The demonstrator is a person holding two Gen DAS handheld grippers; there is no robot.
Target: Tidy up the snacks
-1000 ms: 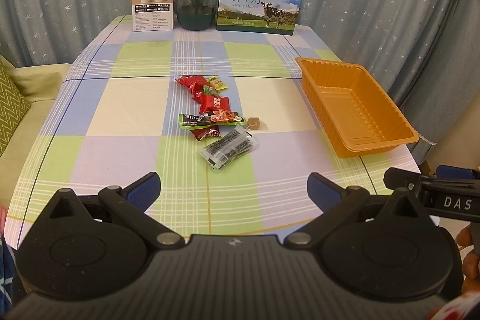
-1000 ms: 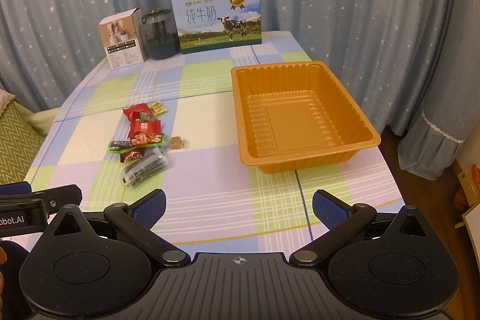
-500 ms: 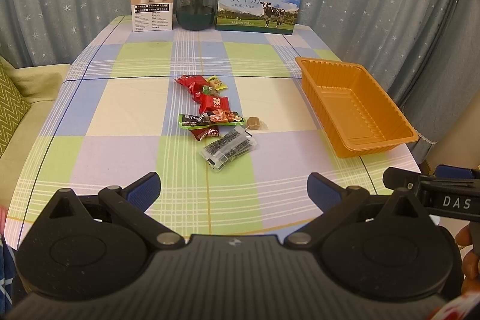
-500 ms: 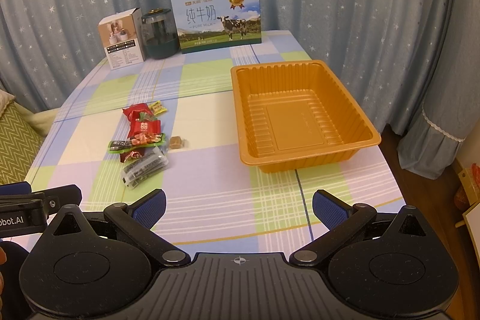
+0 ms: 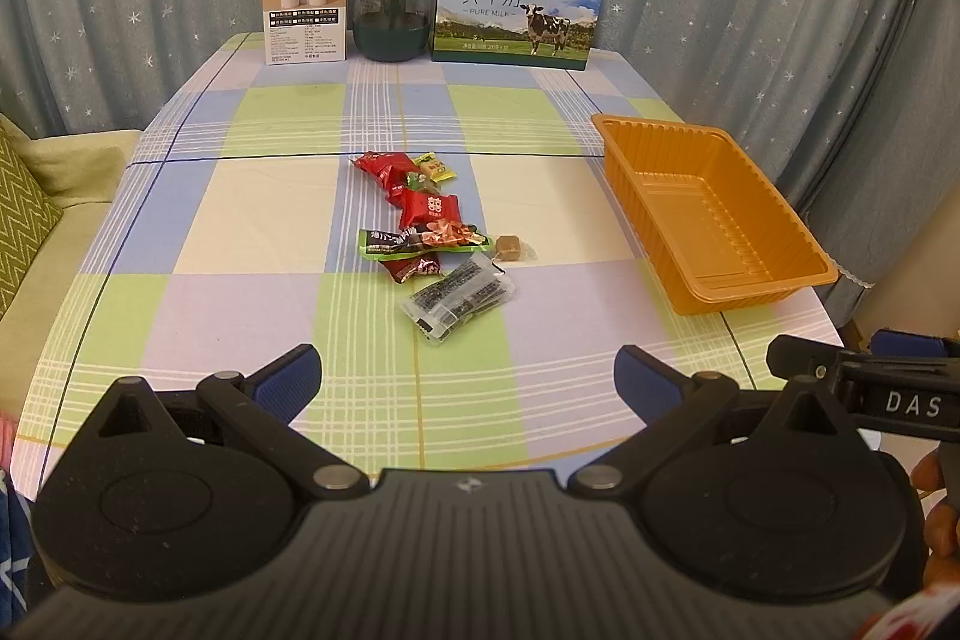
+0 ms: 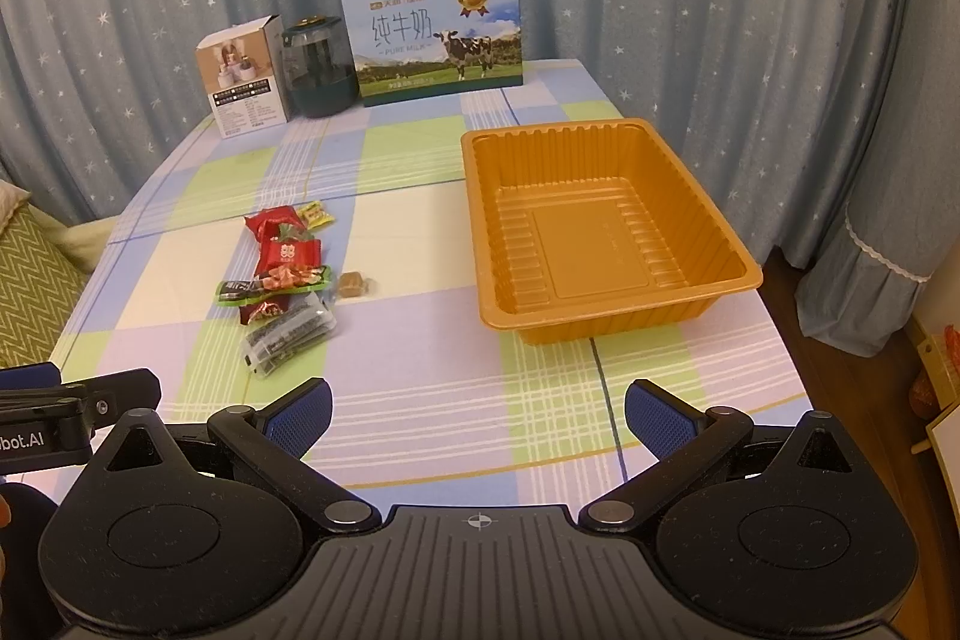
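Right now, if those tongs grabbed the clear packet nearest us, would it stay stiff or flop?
The clear packet would probably flop and crinkle: it looks like thin film lying flat on the table. It seems light, so a push would likely slide it. The glossy wrap may slip between the tongs.

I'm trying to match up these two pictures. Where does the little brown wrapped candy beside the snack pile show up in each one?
Left wrist view: the brown candy lies near the picture's middle, just right of the green-edged packet.
Right wrist view: the same candy sits left of centre, between the snack pile and the orange tray.
Shared landmark: the milk box with the cow, at the table's far edge.
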